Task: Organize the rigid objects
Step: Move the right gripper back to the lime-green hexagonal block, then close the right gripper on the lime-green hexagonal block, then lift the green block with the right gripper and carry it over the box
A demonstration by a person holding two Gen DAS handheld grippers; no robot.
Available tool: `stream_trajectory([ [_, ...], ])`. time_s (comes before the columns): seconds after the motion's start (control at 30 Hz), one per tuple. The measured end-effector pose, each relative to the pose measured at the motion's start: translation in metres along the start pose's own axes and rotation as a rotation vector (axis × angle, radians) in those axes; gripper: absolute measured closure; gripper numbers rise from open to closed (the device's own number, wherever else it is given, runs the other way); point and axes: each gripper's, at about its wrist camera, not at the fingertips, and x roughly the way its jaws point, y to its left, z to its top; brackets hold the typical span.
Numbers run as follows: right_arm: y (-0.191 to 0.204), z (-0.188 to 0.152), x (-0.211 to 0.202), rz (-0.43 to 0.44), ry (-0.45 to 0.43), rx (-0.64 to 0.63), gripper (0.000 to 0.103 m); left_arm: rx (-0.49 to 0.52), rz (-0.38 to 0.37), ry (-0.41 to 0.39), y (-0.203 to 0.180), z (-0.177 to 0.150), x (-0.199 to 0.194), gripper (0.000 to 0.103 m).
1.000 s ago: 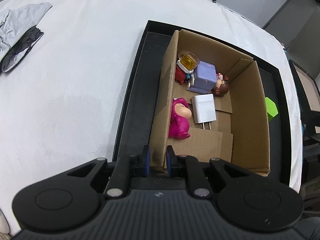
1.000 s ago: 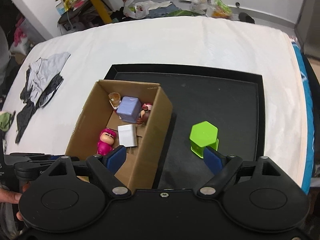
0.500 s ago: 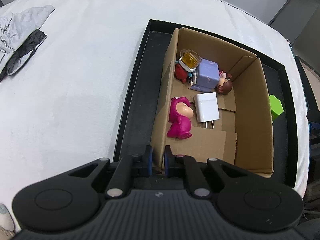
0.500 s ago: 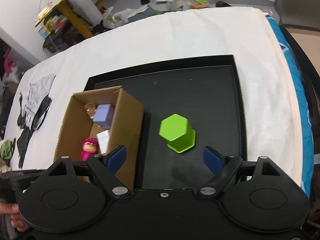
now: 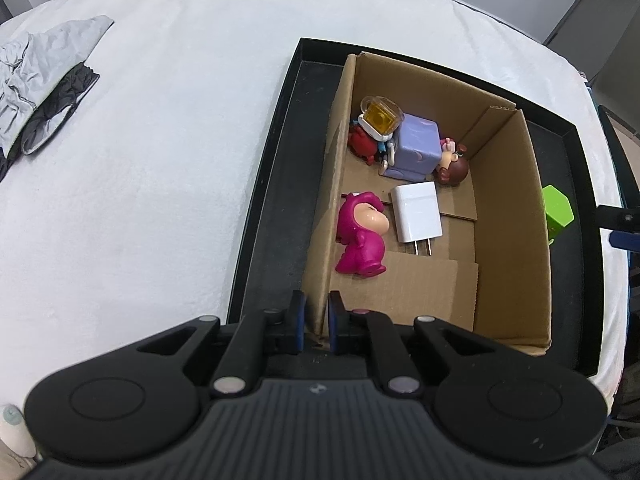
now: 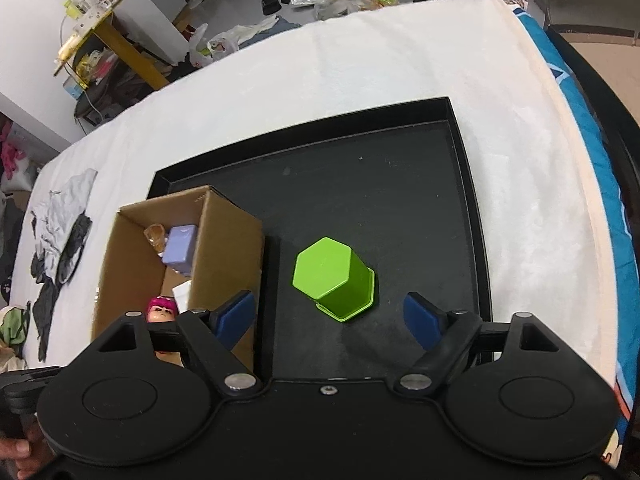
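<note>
Your left gripper (image 5: 317,320) at the bottom of its frame is clamped tight on the near wall of the brown cardboard box (image 5: 508,216), one pad each side of the cardboard. I'd guess that's to keep the box from sliding while stuff gets dropped in. Your right gripper (image 6: 330,316) has its jaws wide with nothing between them, though they've just been closing a bit, and it's lined up low-centre in its frame just short of the lime green hexagonal plastic cup (image 6: 334,278). That cup sits upside down on the black tray (image 6: 400,200), just right of the box, and looks like the last loose thing. Inside the box you've already got a magenta toy figure (image 5: 360,236), a white plug charger (image 5: 416,212) and a lavender cube (image 5: 416,146) toward the far corner. Way off at upper left, some grey clothes (image 5: 44,76) lie on the white cloth.
</note>
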Motion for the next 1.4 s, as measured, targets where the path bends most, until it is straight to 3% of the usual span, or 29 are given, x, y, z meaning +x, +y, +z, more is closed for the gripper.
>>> stream_trajectory([
  [0.13, 0.001, 0.001, 0.015, -0.002, 0.016, 0.009, 0.032, 0.002, 0.002, 0.006, 0.0, 0.001, 0.001, 0.092],
  [0.5, 0.025, 0.005, 0.052, -0.079, 0.029, -0.049, 0.032, 0.004, -0.001, 0.01, 0.001, 0.002, 0.003, 0.092],
  [0.8, 0.038, 0.006, 0.075, -0.193, 0.041, -0.09, 0.032, 0.01, -0.006, 0.016, 0.001, 0.003, 0.006, 0.092],
  [0.83, 0.04, 0.006, 0.078, -0.207, 0.044, -0.098, 0.034, 0.009, -0.009, 0.017, 0.002, 0.003, 0.006, 0.092],
  [0.93, 0.041, 0.004, 0.084, -0.248, 0.053, -0.117, 0.054, 0.004, -0.014, 0.019, 0.003, 0.004, 0.007, 0.092],
  [1.4, 0.051, 0.007, 0.051, -0.243, 0.023, -0.132, 0.056, -0.003, -0.045, 0.014, 0.008, 0.003, 0.007, 0.092],
])
